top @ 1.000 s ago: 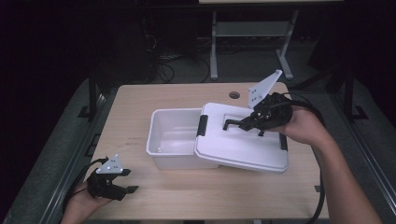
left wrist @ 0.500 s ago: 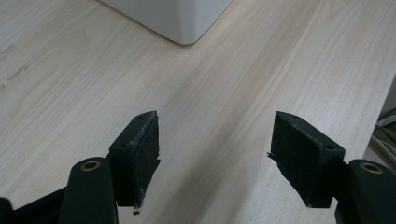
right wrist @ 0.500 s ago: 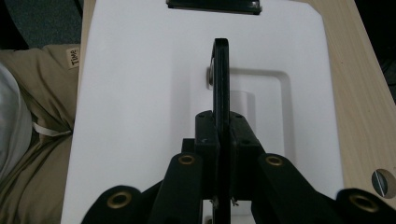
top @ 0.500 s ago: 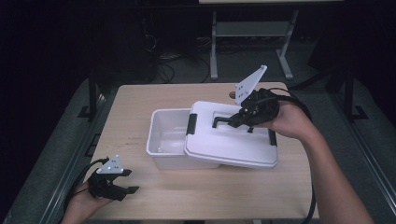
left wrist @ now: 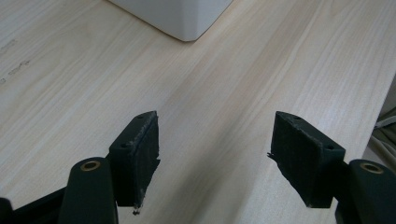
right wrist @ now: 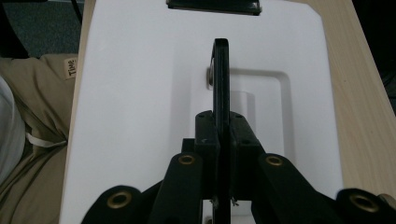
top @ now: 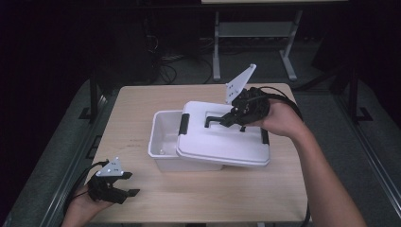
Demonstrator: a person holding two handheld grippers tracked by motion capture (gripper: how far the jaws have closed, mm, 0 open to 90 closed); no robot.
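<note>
lid [top: 222, 139]: white, black handle [top: 215, 119] on top; sits askew over right part of the bin [top: 163, 142], left part uncovered; vs a sec ago it's shifted left, further over the bin; not seated yet
handle: pinched betw. right gripper [top: 227, 119] jaws, clamped edge-on, clear in right gripper view [right wrist: 221, 140]
right hand [top: 276, 118]: carrying lid by handle; judgement: closing step part done, needs more slide left then lowering so the black latches [top: 183, 124] line up w/ rim
left gripper [top: 130, 187]: idle at near-left table [top: 142, 101] corner, well apart from bin; jaws spread, nothing betw. pads [left wrist: 140, 154]; unchanged
</note>
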